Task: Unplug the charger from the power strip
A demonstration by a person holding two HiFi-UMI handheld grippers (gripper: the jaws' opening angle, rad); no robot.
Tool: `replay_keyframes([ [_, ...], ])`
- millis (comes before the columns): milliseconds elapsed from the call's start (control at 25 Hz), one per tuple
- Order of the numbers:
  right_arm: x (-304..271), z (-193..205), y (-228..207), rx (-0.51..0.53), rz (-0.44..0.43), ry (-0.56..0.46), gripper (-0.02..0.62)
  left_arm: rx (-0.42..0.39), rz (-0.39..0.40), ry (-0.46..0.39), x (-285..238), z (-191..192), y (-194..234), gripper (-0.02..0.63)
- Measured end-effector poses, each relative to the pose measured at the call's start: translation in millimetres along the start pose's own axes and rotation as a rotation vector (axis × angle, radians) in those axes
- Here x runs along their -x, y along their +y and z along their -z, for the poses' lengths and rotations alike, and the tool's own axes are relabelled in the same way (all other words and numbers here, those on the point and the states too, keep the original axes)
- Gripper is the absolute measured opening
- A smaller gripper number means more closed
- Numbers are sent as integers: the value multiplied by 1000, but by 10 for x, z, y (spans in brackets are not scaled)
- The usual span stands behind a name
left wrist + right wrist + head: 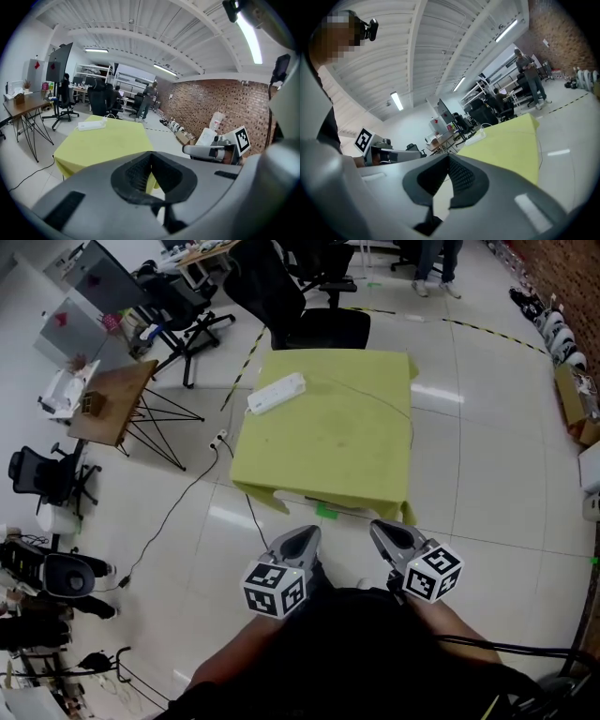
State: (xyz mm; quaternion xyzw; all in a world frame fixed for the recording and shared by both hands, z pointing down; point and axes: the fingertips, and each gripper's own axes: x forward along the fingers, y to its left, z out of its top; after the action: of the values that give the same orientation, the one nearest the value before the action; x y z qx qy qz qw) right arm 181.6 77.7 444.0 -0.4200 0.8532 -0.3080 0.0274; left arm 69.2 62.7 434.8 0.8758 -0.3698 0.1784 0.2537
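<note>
Nearest the lens: dark-clad torso (375, 662) and forearms. Holds left gripper (309, 532) and right gripper (380, 526) side by side, low, just short of the near edge of the table (347, 446).

Left gripper view: jaws closed pad to pad, nothing between. Right gripper view: likewise closed and empty.

Power strip (277, 393): white, lying flat on the yellow-green table cover toward the far left corner, well apart from both grippers. Charger (104, 120): small and white, seated at the strip's far end, details too small to confirm. Thin cable (375, 399): trailing across the cloth toward the right edge.

Black office chair (309, 315): just behind the table.
</note>
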Motion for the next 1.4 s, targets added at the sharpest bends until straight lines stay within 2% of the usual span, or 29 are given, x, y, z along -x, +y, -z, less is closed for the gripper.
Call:
replay_keyframes([
  [240, -611, -174, -122, 30, 31, 13, 3, 20, 23, -16, -225, -203, 608, 5],
  [560, -1657, -545, -45, 88, 109, 46, 3, 30, 96, -38, -418, -766, 1683, 5],
  [720, -2210, -576, -3, 96, 142, 84, 3, 28, 129, -27, -473, -935, 2241, 5],
  [880, -2665, -565, 18, 111, 165, 126, 3, 18, 170, 11, -549, -948, 2663, 5],
  [1000, -2937, -575, -22, 124, 173, 160, 3, 33, 185, 57, -643, -891, 2908, 5],
  [1120, -3119, -638, -134, 119, 185, 182, 3, 75, 196, 55, -690, -895, 3050, 5],
  [1240, -3310, -723, -328, 89, 189, 203, 3, 99, 195, 65, -783, -877, 3198, 5],
  [1400, -3492, -806, -693, 105, 209, 259, 3, 112, 173, 73, -927, -864, 3362, 5],
])
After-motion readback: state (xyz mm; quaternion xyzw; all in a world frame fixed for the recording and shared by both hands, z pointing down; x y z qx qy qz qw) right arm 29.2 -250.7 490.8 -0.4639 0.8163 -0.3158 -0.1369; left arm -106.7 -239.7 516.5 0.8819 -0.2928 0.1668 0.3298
